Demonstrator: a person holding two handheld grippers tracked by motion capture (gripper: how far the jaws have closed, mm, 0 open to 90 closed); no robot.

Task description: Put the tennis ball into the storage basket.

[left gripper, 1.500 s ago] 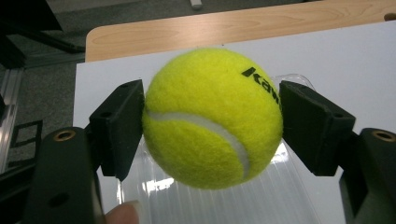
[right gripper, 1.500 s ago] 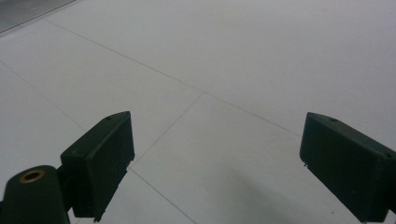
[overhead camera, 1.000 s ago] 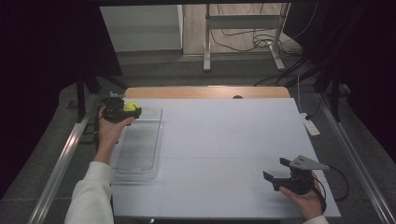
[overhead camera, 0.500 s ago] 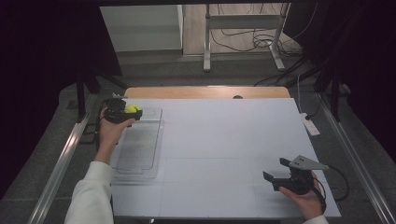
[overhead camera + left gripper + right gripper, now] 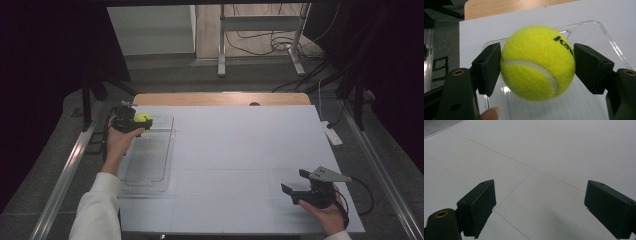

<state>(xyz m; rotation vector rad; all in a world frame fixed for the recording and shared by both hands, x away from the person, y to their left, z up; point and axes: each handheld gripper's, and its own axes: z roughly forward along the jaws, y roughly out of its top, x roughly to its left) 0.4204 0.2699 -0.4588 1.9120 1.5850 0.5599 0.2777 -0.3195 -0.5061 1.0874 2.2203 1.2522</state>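
1. High view: your left gripper (image 5: 135, 121) is at the far left of the table (image 5: 240, 150), its fingers pinching the tennis ball (image 5: 142, 118) over the far end of the clear tray (image 5: 150, 155). Your right gripper (image 5: 300, 186) rests at the near right, well apart from the tray, its fingers spread with nothing between them. Leave the right one parked there; it looks to have no part in this step.

2. Left gripper view: the ball (image 5: 537, 62) sits squarely between both fingers (image 5: 489, 67), held off the tray floor (image 5: 599, 40) seen below and behind it. The step looks like setting the ball into the tray. Lower it until it touches the floor before you let go, well inside the rim; a ball dropped from a height would likely bounce or roll out. Open slowly and evenly, so neither side nudges it.

3. Right gripper view: the fingers (image 5: 477, 203) stand wide apart above bare white table (image 5: 544, 150).
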